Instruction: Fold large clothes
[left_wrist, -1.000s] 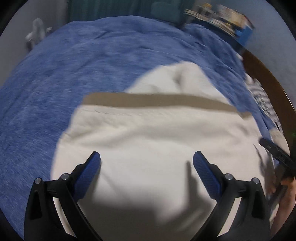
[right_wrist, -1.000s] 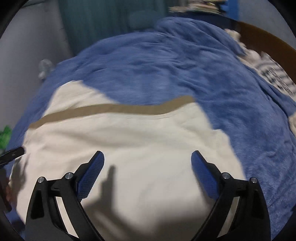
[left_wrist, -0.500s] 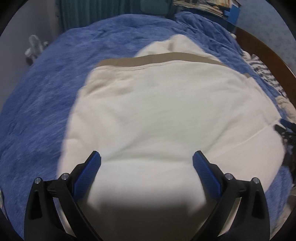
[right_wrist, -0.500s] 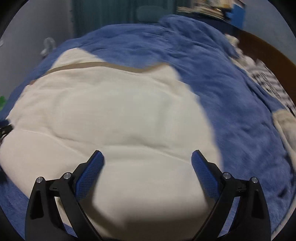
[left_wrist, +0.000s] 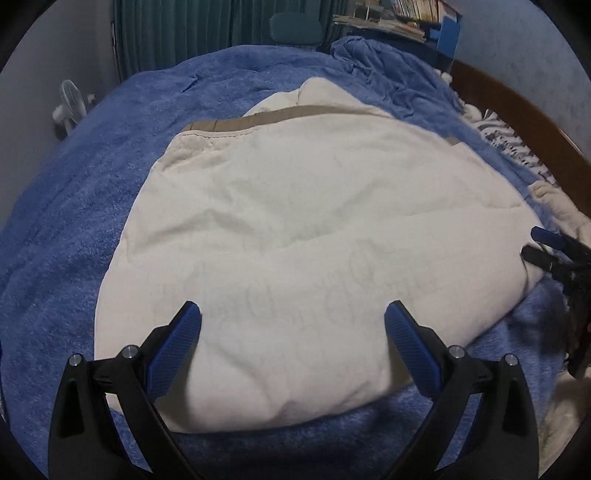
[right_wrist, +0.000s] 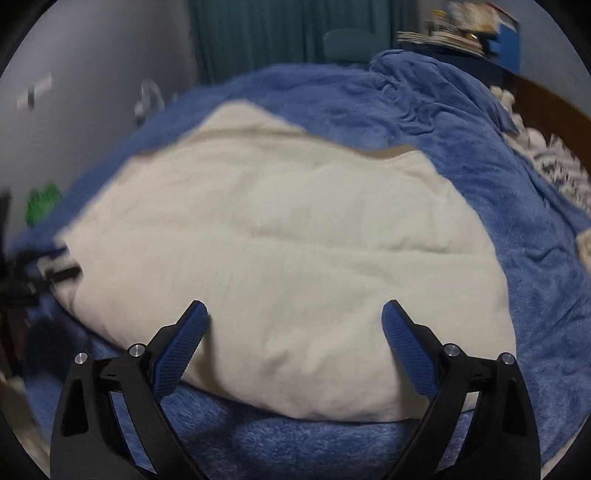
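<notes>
Cream fabric garment with tan band (left_wrist: 295, 229) lies folded on fuzzy blue blanket (left_wrist: 66, 221) (no legible print); left gripper (left_wrist: 291, 332) and right gripper (right_wrist: 293, 330) both spread, empty.

The cream garment (right_wrist: 280, 258) lay folded and spread flat across the blue blanket (right_wrist: 498, 177), a tan band (right_wrist: 395, 151) showing at the garment's far edge. Over its near edge hung the right gripper (right_wrist: 293, 330), blue pads spread wide, holding nothing! Just off the garment's left edge sat the left gripper (right_wrist: 40, 277), blurred. Beyond the garment hung a teal curtain (right_wrist: 280, 33).
</notes>
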